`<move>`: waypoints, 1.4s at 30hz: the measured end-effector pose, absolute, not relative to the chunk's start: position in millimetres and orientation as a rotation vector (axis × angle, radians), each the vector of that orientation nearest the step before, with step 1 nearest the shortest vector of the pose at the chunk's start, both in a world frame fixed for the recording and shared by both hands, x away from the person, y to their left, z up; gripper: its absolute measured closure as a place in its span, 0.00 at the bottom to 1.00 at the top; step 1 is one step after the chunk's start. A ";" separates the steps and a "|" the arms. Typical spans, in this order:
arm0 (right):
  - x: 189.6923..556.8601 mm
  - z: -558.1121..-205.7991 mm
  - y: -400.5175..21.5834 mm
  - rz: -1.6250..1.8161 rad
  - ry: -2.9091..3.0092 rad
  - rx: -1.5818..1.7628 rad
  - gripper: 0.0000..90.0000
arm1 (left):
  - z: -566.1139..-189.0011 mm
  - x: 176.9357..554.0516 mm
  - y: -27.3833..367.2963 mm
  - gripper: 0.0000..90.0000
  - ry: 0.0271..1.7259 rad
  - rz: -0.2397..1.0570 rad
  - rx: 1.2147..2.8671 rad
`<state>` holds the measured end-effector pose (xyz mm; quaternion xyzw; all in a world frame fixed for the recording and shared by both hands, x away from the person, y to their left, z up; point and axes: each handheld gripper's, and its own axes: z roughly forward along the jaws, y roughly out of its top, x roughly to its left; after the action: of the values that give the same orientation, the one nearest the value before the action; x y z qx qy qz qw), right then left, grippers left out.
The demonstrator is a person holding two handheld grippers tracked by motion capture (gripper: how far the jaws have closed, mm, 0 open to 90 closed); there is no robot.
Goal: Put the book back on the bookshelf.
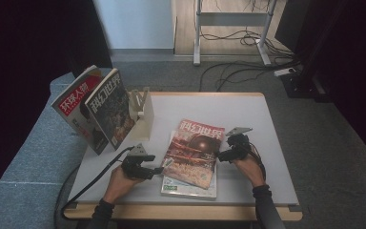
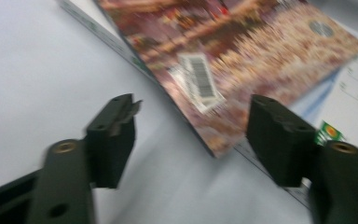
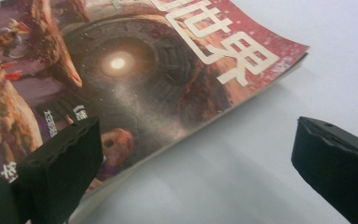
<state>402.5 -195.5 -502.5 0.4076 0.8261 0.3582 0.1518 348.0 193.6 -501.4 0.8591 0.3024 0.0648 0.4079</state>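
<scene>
A magazine with a red and brown cover [image 1: 194, 150] [image 2: 242, 51] [image 3: 135, 70] lies flat on the table, on top of a white and green magazine [image 1: 190, 188] [image 2: 354, 88]. My left gripper [image 1: 157, 169] [image 2: 193, 109] is at the top magazine's near left corner. Its jaws are open; the barcode corner lies between and just beyond them, and the pads are not pressing on it. My right gripper [image 1: 224, 155] [image 3: 198, 135] is open wide at the magazine's right edge, with bare table between its jaws.
A beige rack [image 1: 143, 112] at the table's back left holds a dark magazine [image 1: 109, 107] and a red one [image 1: 74, 102], both leaning. A grey-blue sofa [image 1: 24, 157] flanks the white table [image 1: 248, 114] on the left. Cables and desk legs [image 1: 198, 33] lie beyond.
</scene>
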 end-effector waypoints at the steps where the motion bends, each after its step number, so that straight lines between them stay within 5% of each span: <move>1: 403.3 -503.0 -194.6 1.033 2.377 1.172 0.00 | -502.1 349.4 193.9 0.28 0.772 0.174 2.170; 9: 412.4 -514.0 -186.9 1.069 2.429 1.211 0.00 | -512.9 352.9 189.0 0.16 0.792 0.207 2.187; 42: 417.5 -517.4 -184.0 1.086 2.464 1.260 0.00 | -516.4 357.7 191.5 0.11 0.837 0.273 2.197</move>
<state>417.5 -184.0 -517.4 0.4224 0.8259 0.3639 0.0842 357.7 191.5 -516.4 0.8595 0.3274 0.1069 0.3777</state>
